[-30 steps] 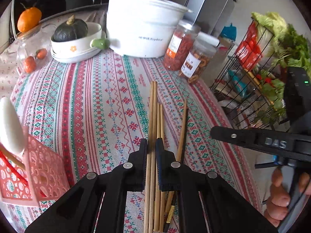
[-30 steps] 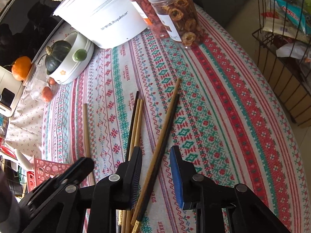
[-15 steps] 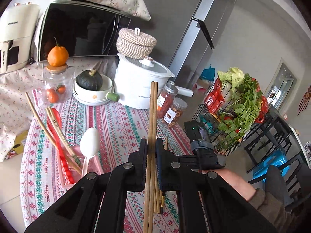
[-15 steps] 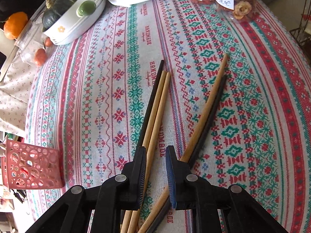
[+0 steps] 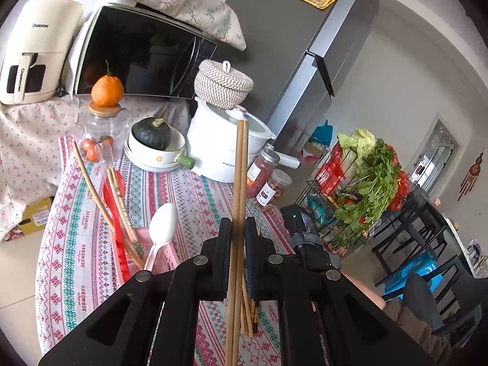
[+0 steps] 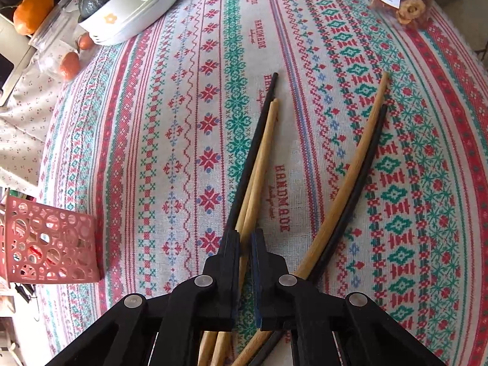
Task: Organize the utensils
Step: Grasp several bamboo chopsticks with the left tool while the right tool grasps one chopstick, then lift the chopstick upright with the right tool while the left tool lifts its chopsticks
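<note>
My left gripper (image 5: pixel 238 228) is shut on a pair of wooden chopsticks (image 5: pixel 239 167) and holds them raised above the table, pointing up. A pink perforated holder (image 5: pixel 161 259) below left holds a white spoon (image 5: pixel 163 222), red utensils and several chopsticks. My right gripper (image 6: pixel 245 235) is low over the tablecloth, its jaws closed around two light wooden chopsticks (image 6: pixel 259 164) lying beside a black one (image 6: pixel 256 143). Another wooden and black pair (image 6: pixel 350 177) lies to the right. The pink holder shows at the left in the right wrist view (image 6: pixel 48 244).
A white cooker (image 5: pixel 219 149), a bowl with a dark squash (image 5: pixel 152 140), a glass jar with an orange on top (image 5: pixel 103 122) and two snack jars (image 5: pixel 268 180) stand at the table's far side. A wire rack of vegetables (image 5: pixel 360 189) is off the right edge.
My left gripper lifted its chopstick pair off the table and tilted them upright. My right gripper moved left onto the two light chopsticks and closed around them.
</note>
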Available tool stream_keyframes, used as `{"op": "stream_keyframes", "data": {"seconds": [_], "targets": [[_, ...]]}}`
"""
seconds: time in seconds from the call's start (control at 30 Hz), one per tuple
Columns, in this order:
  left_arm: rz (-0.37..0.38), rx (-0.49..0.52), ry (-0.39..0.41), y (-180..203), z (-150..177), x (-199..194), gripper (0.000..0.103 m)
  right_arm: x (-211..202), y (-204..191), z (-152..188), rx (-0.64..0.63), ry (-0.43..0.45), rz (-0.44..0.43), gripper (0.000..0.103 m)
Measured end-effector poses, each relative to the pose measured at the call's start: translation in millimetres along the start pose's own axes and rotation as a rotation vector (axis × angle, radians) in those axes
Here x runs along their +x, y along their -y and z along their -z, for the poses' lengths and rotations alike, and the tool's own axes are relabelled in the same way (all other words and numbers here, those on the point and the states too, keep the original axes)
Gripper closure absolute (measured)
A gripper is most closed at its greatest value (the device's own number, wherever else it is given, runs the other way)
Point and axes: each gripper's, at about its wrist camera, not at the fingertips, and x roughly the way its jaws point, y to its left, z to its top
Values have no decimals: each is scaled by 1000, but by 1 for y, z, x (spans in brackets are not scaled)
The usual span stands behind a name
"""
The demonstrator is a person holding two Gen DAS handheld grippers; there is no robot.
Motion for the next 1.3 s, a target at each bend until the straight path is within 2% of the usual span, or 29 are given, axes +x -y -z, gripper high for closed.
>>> {"op": "stream_keyframes", "data": {"seconds": [0.37,0.4,0.47,0.57,0.73,0.97,1.13,1.3], "targets": [[-14,-4,-14,-2,3,4,99,6,-16,-4,-58,-2,94,92],[-17,-3,-16,-2,3,5,99,8,-14,-4,-61,-26,118,92],[-18,2,-15,-1,3,6,99,8,-14,-2,-71,-20,116,92],[-15,13,-19,2,4,11,99,10,-24,3,-119,-6,161,93],[-13,61,-26,11,8,12,99,6,-15,1,-39,-2,112,97],[-14,75,-6,12,6,7,99,-42,-31,4,-45,150,20,97],[-11,81,22,11,1,-2,99,-87,-52,11,-107,325,-31,97],[-40,97,77,6,-10,-19,99,-121,-63,22,-141,513,-93,97]]}}
